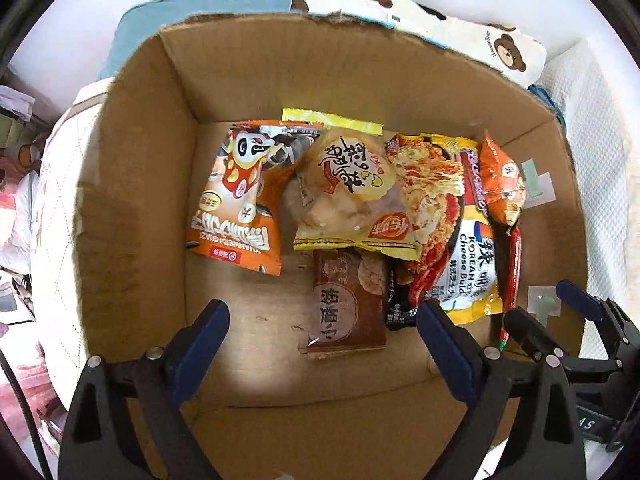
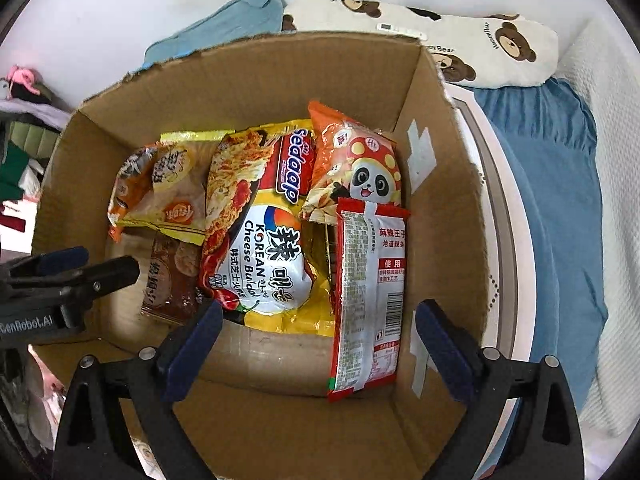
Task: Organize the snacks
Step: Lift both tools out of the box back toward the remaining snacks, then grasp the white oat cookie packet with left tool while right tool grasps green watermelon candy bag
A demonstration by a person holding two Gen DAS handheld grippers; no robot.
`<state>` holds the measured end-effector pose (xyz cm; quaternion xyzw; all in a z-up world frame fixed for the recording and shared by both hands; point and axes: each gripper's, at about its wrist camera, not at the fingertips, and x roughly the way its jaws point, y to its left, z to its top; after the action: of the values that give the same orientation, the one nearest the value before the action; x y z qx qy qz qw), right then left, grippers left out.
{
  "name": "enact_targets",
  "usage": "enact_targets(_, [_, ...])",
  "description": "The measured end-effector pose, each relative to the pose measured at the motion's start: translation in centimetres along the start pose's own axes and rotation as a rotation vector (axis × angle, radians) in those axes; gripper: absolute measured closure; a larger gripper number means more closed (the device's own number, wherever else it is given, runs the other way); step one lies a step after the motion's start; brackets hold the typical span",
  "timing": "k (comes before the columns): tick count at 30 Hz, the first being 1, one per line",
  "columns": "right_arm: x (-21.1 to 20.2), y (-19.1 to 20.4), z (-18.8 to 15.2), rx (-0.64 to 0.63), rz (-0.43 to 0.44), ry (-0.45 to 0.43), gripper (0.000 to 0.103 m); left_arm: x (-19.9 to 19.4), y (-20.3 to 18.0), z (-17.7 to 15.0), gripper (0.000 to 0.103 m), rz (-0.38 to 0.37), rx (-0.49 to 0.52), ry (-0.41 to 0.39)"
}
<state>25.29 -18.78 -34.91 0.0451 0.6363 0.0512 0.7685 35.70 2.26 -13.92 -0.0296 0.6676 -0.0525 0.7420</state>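
Cardboard box (image 1: 132, 184) sits open on bedding; its near wall is cut off at the bottom of both views. Behind it a blue cloth (image 2: 240, 20) and a bear-print pillow (image 2: 480, 40) are only partly seen past the torn rim.

Snacks all lie on the box floor. Yellow noodle packet (image 2: 276, 248), "Korean Cheese Buldak", lies near the middle, its lower edge behind the right gripper's finger. Red-and-white packet (image 2: 368, 292) lies back-side up along the right wall — small print unreadable. Orange panda bag (image 1: 236, 196) lies at the left; a second panda bag (image 2: 360, 164) is half buried at the back right. Yellow crisp bag (image 1: 348, 192) overlaps a brown packet (image 1: 344, 304), hiding its top.

Left gripper (image 1: 320, 336) — jaws spread wide, nothing between them, hovering over the floor. Right gripper (image 2: 316, 340) likewise apart, gripping nothing.
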Motion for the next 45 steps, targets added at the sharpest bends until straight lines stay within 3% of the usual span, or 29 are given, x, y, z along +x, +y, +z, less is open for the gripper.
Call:
enact_targets(19, [-5.3,2.3,-6.2,-0.054,0.004,-0.141,0.004,-5.6,-1.2,-8.0,0.007,0.025,0.039,-0.222])
enact_targets(33, [-12.8,3.5,-11.2,-0.058,0.017,-0.318,0.004,-12.0,-2.0,-13.9,0.007,0.013,0.042,-0.394])
enact_targets(40, [-13.4,3.1,-14.6,-0.023,0.086,-0.328,0.004,-13.4,-0.5,-16.5,0.007,0.010,-0.008,-0.424])
enact_targets(42, [-12.3,2.9,-15.5,-0.007,0.128,-0.308,0.017,-12.5,0.3,-17.4,0.007,0.043,-0.016,-0.411])
enact_targets(43, [-11.2,2.8,-15.9,0.005,0.161,-0.281,0.034,-11.7,0.7,-17.7,0.007,0.062,-0.019,-0.393])
enact_targets(44, [-10.0,2.8,-16.2,0.018,0.188,-0.246,0.043,-10.6,1.3,-17.9,0.007,0.076,-0.022,-0.366])
enact_targets(45, [-8.9,2.8,-16.6,0.028,0.206,-0.222,0.044,-9.5,1.7,-17.9,0.007,0.084,-0.026,-0.336])
